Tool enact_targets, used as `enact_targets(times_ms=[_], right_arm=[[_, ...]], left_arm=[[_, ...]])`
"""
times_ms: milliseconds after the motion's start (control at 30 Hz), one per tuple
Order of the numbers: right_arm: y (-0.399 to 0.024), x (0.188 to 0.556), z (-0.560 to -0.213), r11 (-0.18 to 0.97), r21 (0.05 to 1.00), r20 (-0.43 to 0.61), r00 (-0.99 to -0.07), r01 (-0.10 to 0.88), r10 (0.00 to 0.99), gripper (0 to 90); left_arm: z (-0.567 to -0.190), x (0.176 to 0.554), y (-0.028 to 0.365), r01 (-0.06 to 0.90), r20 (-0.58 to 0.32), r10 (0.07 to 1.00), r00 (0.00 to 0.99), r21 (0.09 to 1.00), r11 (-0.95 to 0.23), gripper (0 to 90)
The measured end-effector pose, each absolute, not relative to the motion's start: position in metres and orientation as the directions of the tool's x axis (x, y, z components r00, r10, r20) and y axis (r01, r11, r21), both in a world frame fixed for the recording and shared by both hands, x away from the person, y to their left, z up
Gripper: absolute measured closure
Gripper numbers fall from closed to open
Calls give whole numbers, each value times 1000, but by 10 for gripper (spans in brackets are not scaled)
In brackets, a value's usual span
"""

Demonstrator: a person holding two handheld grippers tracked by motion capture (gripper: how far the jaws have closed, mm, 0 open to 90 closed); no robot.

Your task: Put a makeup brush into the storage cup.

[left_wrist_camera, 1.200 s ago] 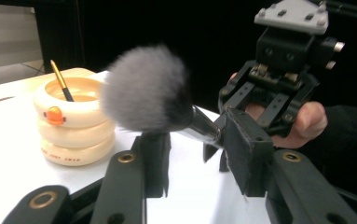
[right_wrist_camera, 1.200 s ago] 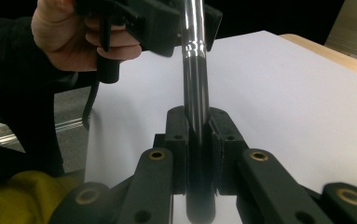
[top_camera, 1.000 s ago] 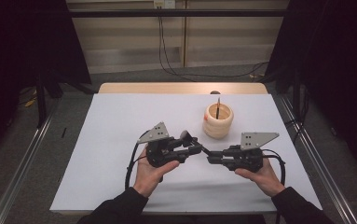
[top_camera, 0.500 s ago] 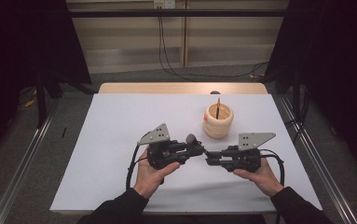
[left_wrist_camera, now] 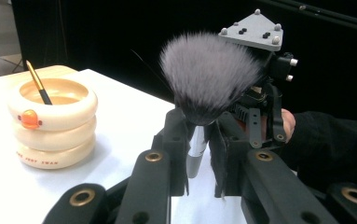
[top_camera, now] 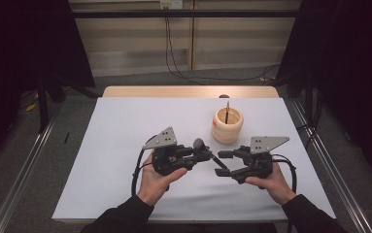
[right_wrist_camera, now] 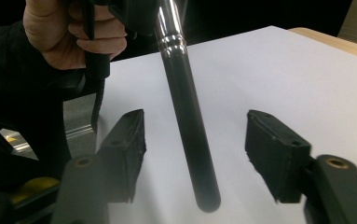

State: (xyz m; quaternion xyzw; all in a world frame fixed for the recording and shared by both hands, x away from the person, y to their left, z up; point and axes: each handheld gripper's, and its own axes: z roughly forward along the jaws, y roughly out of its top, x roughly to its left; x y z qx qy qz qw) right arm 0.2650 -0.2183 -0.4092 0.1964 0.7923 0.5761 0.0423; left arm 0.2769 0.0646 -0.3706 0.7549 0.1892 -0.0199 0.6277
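The left gripper [top_camera: 208,154] is held level above the tabletop [top_camera: 125,126], its jaws closed on the brush [left_wrist_camera: 204,79] at the ferrule. The right gripper [top_camera: 221,162] faces it; its jaws have just been opening and stand clear of the handle between them.

My left gripper [top_camera: 199,154] points right, jaws clamped tight, hand [top_camera: 157,178] wrapped under its body. My right gripper [top_camera: 224,163] faces it, jaws just opened, standing apart and pressing nothing. Both forearms enter from the near edge.
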Motion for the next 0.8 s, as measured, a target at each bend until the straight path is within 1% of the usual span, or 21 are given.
enact_targets(times_ms=[133,300,333,467,600,700,800], right_arm=[[-219,265,-408,256,928,164,-916,269,365,262],[-218,264,-405,251,930,167,-917,269,362,196],[-219,264,-405,248,930,173,-917,273,360,184],[-219,264,-403,247,928,181,-917,279,356,136],[-220,264,-402,244,927,186,-915,285,359,131],[-219,264,-401,251,925,184,-915,284,358,132],[-219,264,-401,258,924,183,-917,284,354,152]], left_arm=[[-367,278,67,307,-259,265,929,939,-157,774],[-362,282,71,316,-263,268,927,932,-179,774],[-361,283,72,329,-276,257,926,925,-189,774],[-360,286,71,326,-266,256,929,917,-230,774],[-360,289,71,330,-262,265,928,909,-255,774],[-361,290,69,340,-254,289,923,889,-305,774],[-362,290,68,337,-247,288,925,884,-323,774]])
